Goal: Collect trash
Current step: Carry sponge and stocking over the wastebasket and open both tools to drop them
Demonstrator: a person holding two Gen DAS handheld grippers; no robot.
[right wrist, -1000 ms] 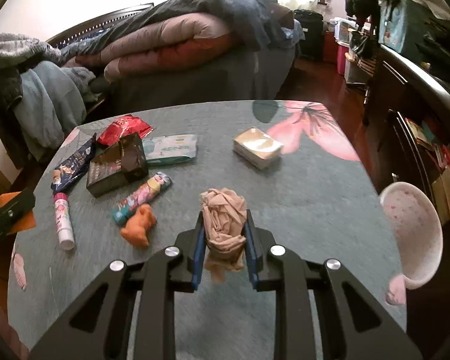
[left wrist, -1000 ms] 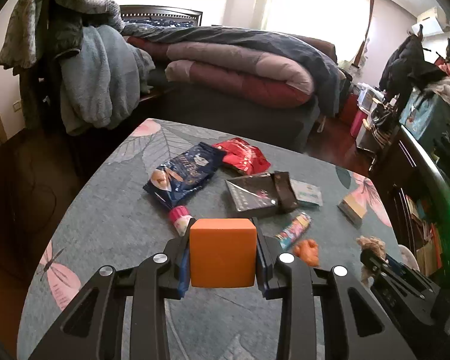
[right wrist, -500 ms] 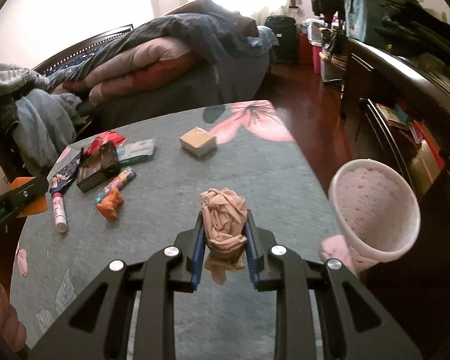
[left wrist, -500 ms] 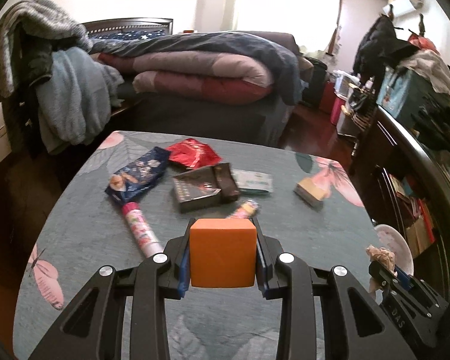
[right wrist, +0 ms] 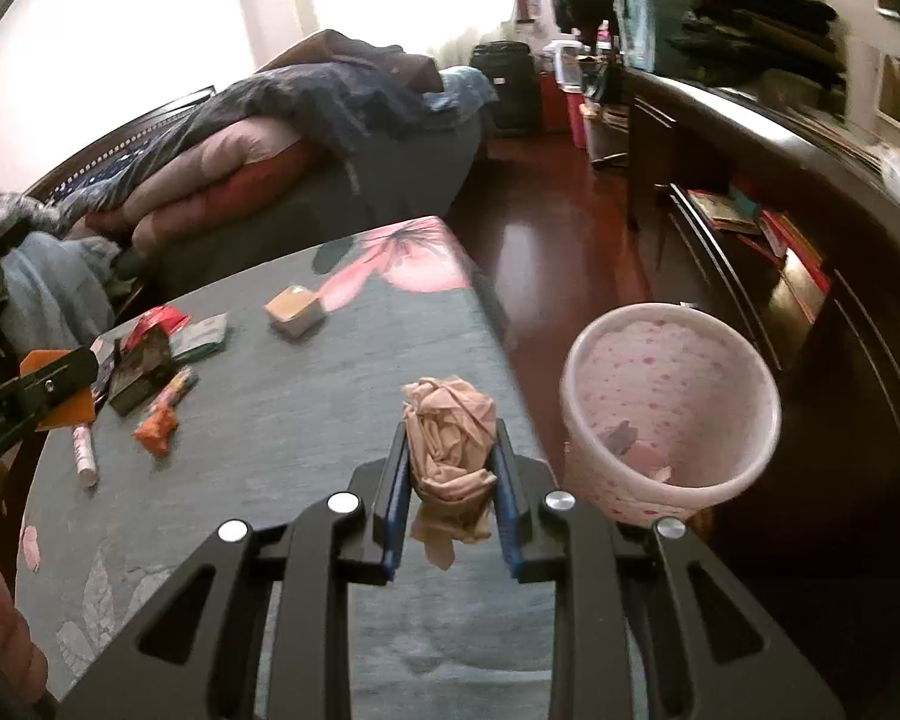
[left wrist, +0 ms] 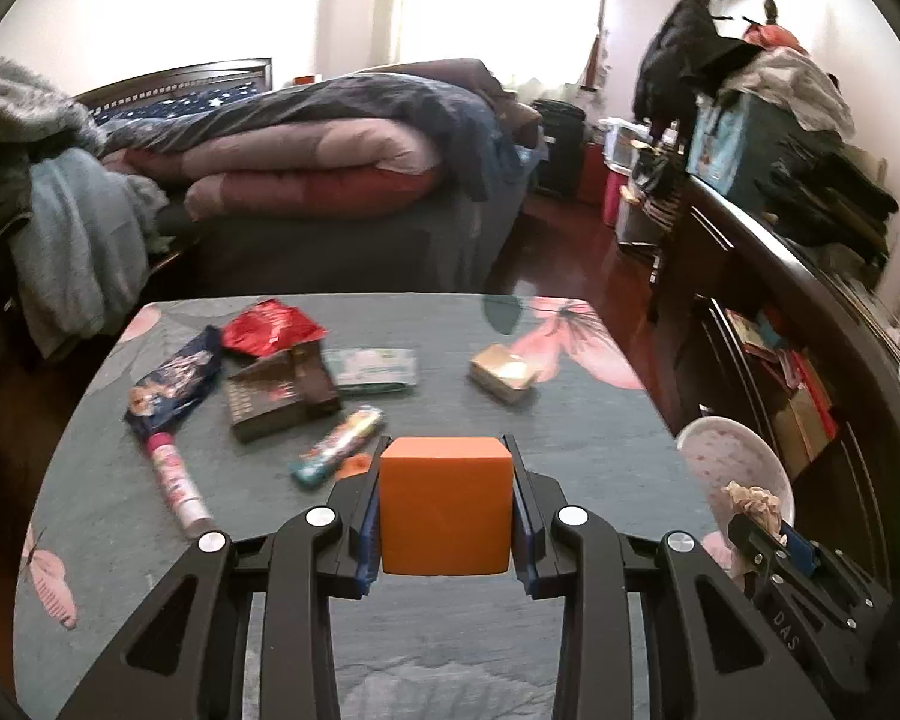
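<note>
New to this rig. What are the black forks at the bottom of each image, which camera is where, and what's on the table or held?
No robot arm here: a person carries a pair of hand-held tongs in each hand, and a fisheye camera on each looks along its two fingers.

Left wrist view: the left tongs are shut on an orange block.

Right wrist view: the right tongs are shut on a crumpled beige wad, near the pink-spotted bin standing on the floor beside the table.

On the floral tablecloth lie a blue snack bag, a red wrapper, a dark box, a tissue pack, a small tan box, a candy wrapper and a pink tube.
</note>
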